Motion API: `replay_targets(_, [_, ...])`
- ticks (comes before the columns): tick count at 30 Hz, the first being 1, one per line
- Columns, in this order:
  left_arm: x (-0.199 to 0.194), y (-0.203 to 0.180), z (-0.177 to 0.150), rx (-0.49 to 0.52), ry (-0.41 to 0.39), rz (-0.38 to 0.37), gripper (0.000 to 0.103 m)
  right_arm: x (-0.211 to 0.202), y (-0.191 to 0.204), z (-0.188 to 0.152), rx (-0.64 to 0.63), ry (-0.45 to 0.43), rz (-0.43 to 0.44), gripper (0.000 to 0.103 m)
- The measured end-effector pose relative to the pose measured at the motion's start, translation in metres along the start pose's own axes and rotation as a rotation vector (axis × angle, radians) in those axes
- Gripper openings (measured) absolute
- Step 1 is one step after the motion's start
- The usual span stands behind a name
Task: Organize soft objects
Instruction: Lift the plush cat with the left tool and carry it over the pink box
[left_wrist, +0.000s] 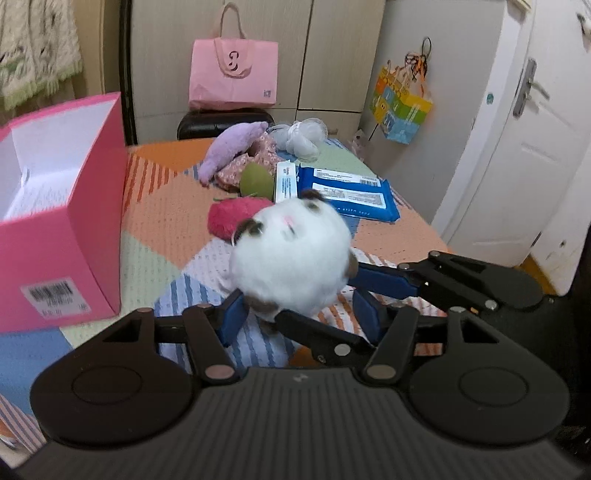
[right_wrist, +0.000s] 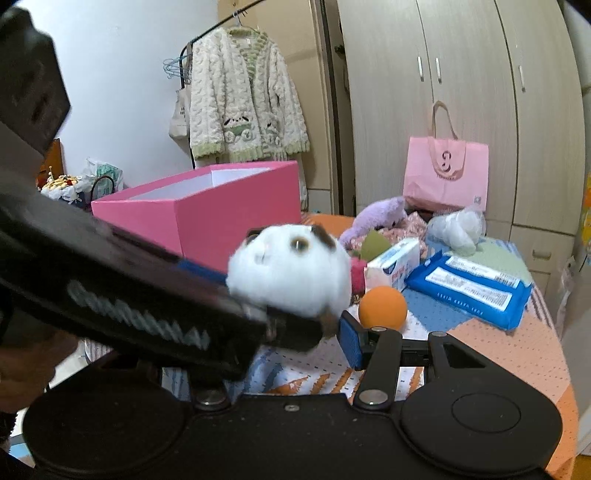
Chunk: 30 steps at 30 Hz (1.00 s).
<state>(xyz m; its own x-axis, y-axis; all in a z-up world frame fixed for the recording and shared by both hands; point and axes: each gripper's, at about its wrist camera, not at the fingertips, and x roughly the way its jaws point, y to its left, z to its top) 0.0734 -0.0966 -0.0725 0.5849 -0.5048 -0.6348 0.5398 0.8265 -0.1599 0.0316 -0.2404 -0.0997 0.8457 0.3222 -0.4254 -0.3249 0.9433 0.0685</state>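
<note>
A round white plush cat (left_wrist: 291, 258) with brown patches is held just above the patchwork cloth. In the left wrist view my left gripper (left_wrist: 301, 317) stands wide open below it, and my right gripper comes in from the right with its blue fingers (left_wrist: 384, 278) shut on the plush. In the right wrist view the plush (right_wrist: 291, 271) is ahead, my right gripper (right_wrist: 295, 332) looks open, and the left gripper's body (right_wrist: 140, 295) crosses in front. The open pink box (left_wrist: 66, 221) stands at the left, and it also shows in the right wrist view (right_wrist: 221, 214).
On the cloth (left_wrist: 162, 206) lie a red plush (left_wrist: 229, 218), a purple plush (left_wrist: 229, 147), a grey-white plush (left_wrist: 303, 138), flowered fabric (left_wrist: 255, 162), a blue wipes pack (left_wrist: 351, 192) and an orange ball (right_wrist: 382, 306). A pink tote (left_wrist: 232, 74) stands behind. A white door (left_wrist: 517, 147) is right.
</note>
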Motion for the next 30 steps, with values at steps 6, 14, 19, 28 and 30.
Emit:
replay_targets(6, [0.002, 0.004, -0.003, 0.007, 0.002, 0.01, 0.057, 0.001, 0.005, -0.001, -0.004, 0.014, -0.019, 0.059])
replay_targets(14, [0.005, 0.013, -0.004, 0.015, -0.017, 0.008, 0.06, 0.012, -0.004, -0.006, 0.046, 0.042, -0.014, 0.075])
replay_targets(19, [0.007, 0.011, -0.003, 0.034, -0.06, 0.007, 0.064, 0.015, -0.009, -0.01, 0.065, 0.012, 0.02, 0.075])
replay_targets(28, [0.012, -0.002, -0.005, 0.124, -0.092, 0.059, 0.061, 0.02, 0.002, -0.008, 0.002, -0.012, 0.017, 0.068])
replay_targets(30, [0.007, -0.003, -0.006, 0.126, -0.09, 0.061, 0.061, 0.019, 0.006, -0.008, -0.022, -0.012, 0.005, 0.066])
